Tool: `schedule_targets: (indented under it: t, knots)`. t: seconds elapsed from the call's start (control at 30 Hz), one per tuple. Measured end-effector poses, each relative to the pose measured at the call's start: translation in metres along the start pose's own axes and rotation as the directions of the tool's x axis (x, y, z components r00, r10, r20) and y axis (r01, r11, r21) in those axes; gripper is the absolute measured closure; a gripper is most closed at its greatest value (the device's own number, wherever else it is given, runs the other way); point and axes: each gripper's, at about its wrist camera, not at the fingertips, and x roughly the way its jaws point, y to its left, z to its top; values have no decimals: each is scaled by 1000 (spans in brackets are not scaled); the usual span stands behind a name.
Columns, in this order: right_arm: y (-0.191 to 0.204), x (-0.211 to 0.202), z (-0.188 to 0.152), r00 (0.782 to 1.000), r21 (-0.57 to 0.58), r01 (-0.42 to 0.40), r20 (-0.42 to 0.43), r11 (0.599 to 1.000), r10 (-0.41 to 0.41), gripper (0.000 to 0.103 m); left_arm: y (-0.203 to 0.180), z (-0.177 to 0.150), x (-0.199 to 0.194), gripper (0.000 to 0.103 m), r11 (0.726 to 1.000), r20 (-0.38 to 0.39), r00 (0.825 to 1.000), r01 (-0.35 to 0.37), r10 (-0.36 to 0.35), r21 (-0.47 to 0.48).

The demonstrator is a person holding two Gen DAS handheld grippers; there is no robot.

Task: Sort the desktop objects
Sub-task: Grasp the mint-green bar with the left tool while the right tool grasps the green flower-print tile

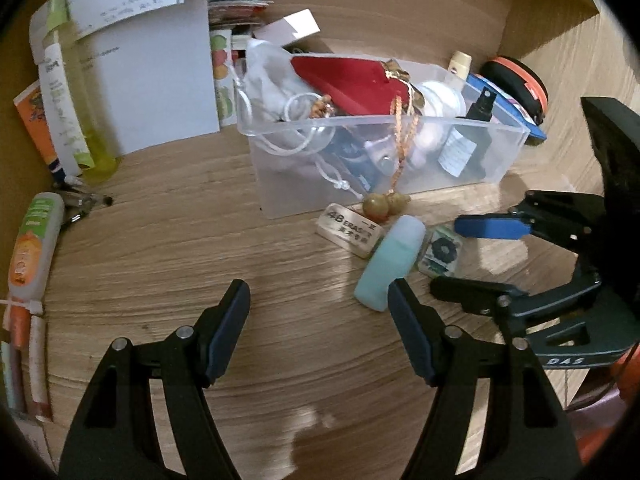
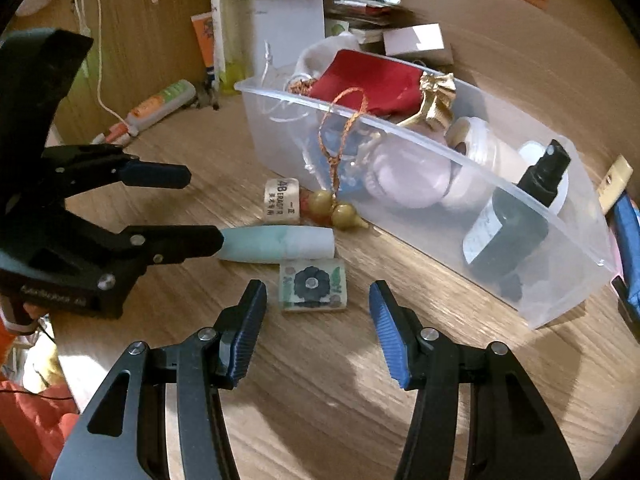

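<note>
Both hand-held grippers hang over the wooden surface with fingers apart: the left hand-held gripper beside the teal tube, the right hand-held gripper just short of the flower-printed eraser. The tube lies between that eraser and a 4B eraser, seemingly touching both, before the clear bin.

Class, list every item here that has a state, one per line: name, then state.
Left tool: open, empty.
Right tool: open, empty.
Clear bin: lidless, filled.
Teal tube: lying flat, outside the bin.
4B eraser: wrapped, on the desk.
Flower tile: flat, face up.
Spray bottle: capless, leaning inside the bin.
Gourd charm: dangling outside, resting on the desk.
</note>
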Motion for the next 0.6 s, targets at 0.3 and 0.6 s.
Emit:
schedule_targets:
  t: [0.3,0.6]
  knots:
    - [-10,1,4,999,38,-41,3,998,41,72,-11,6,12,32,999,-36,999,12,-11,38]
    - [-29,-23,-2,997,88,-47,62,995,42,72,-19,20,26,40,998,-42,999,27,-25,55]
